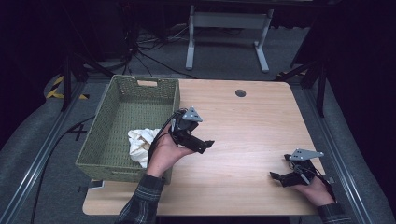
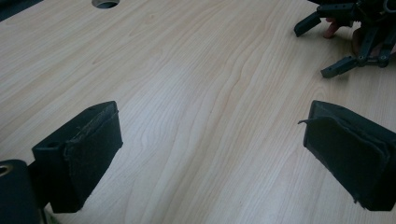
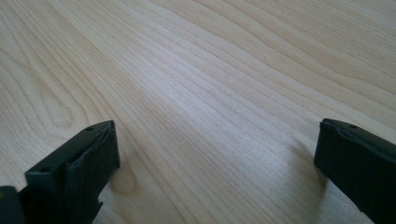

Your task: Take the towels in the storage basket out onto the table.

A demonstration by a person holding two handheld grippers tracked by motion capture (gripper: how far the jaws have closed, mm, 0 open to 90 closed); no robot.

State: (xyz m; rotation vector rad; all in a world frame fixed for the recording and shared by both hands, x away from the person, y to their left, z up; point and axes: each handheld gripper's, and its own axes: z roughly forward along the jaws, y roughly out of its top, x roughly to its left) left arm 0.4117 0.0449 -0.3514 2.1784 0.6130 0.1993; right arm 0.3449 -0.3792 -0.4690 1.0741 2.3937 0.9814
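Cloth (image 1: 141, 143): in basket (image 1: 122, 88), just left of left gripper (image 1: 204, 145) | both grippers spread, empty | right gripper (image 1: 276, 177) well apart

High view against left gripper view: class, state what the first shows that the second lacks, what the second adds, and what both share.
High view: a green woven basket at the table's left edge with a crumpled white cloth inside, and the left gripper from outside, held in a hand beside the basket.

Left gripper view: that gripper's black padded jaws seen close, standing wide apart with bare wood between them.

Both: the light wooden table, its round cable hole, and the right gripper, open, at the table's right.
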